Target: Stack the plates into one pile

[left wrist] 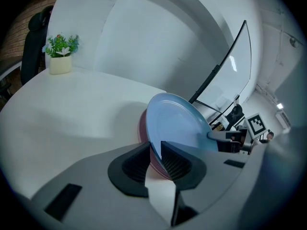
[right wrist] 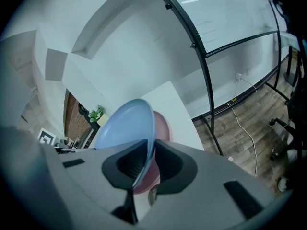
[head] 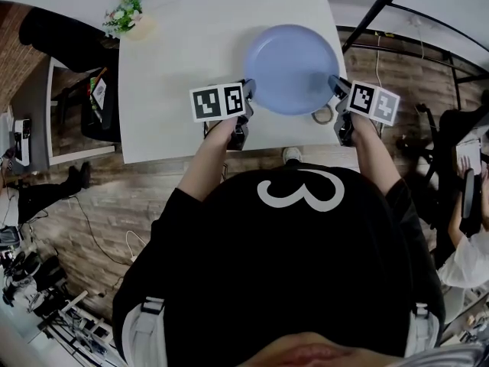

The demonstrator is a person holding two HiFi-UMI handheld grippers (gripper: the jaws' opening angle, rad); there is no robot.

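Observation:
A light blue plate (head: 291,68) hangs over the near right part of the white table (head: 183,75). My left gripper (head: 248,98) is shut on its left rim and my right gripper (head: 335,88) is shut on its right rim. In the left gripper view the blue plate (left wrist: 177,123) runs edge-on between the jaws of the left gripper (left wrist: 155,157), and a pink plate (left wrist: 143,128) lies on the table just beneath it. The right gripper view shows the blue plate (right wrist: 125,124) held in the right gripper (right wrist: 148,163), with the pink plate (right wrist: 160,128) below.
A small potted plant (head: 126,12) stands at the table's far left corner. A roll of tape (head: 322,115) lies near the table's front edge by the right gripper. Black stand legs (head: 382,10) and chairs surround the table.

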